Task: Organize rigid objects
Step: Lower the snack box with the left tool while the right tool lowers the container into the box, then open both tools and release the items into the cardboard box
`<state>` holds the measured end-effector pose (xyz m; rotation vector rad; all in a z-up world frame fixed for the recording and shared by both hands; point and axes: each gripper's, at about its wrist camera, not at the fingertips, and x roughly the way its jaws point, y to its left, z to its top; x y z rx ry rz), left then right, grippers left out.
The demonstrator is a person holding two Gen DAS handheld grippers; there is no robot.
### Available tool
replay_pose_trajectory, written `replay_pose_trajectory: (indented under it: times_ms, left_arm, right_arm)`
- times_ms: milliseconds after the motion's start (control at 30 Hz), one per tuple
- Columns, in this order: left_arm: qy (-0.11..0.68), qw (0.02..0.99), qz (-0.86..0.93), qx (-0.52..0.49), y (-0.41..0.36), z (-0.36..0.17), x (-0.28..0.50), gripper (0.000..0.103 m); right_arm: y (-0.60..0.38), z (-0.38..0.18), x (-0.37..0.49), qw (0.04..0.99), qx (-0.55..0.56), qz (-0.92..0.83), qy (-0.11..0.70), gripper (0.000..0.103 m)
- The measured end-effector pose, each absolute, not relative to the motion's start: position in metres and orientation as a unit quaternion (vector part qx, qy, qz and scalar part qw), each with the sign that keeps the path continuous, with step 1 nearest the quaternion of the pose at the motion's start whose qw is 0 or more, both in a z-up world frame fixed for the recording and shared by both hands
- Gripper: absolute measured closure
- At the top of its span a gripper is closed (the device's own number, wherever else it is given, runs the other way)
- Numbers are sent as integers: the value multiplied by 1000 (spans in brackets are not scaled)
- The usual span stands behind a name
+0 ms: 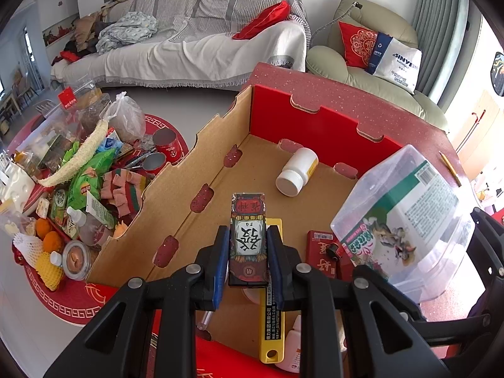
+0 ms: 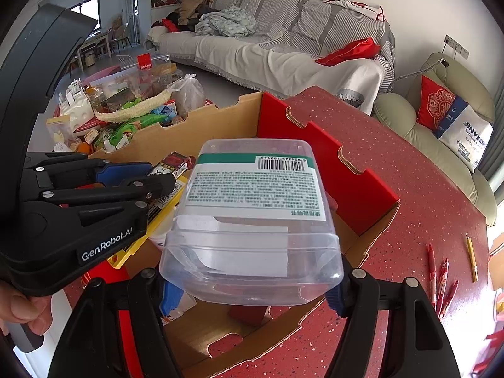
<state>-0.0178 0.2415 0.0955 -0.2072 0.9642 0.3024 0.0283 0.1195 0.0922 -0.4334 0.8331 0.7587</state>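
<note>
My left gripper [image 1: 248, 245] is shut on a small dark printed box [image 1: 248, 236] and holds it over the open cardboard box [image 1: 176, 189] with red walls. My right gripper [image 2: 252, 286] is shut on a clear plastic container [image 2: 252, 214] with a green and white label, also over the cardboard box; the container shows at the right in the left wrist view [image 1: 406, 220]. The left gripper and its dark box [image 2: 171, 163] show at the left of the right wrist view. In the cardboard box lie a white bottle [image 1: 297, 170], a yellow utility knife [image 1: 271, 330] and a red packet [image 1: 321, 252].
The cardboard box stands on a red speckled table [image 2: 425, 208]. Red pens [image 2: 441, 280] and a pencil [image 2: 471, 258] lie on it to the right. A low red round table [image 1: 63, 302] at the left is piled with snacks, bags, oranges and cans. A sofa and armchair stand behind.
</note>
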Motion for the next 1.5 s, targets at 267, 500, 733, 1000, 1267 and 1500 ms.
replay_pose_trajectory:
  times_ms: [267,500,733,1000,1267,1500]
  left_arm:
    - [462,869,147,-101,244,94,-17,77]
    - [462,869,147,-99,245,93,-17,77]
    - [464,868,148,-97,245,93,-16,77]
    - [464,868,148,-97,245,93,-15,77]
    - [467,867,148,-90,244,92,-13,70]
    - [462,871,147,-74,240,95,-12,26]
  right_arm:
    - [120,92,29,823,-204,357,393,31]
    - [120,92,30,823,-201,358,393,31]
    - [123,93,32,823,-198,357,394,31]
    - [122,93,34,821,-197,360,398,31]
    - [123,89,34,815,-206,362,403,30]
    - [120,87,36,819,-203,353,405,25]
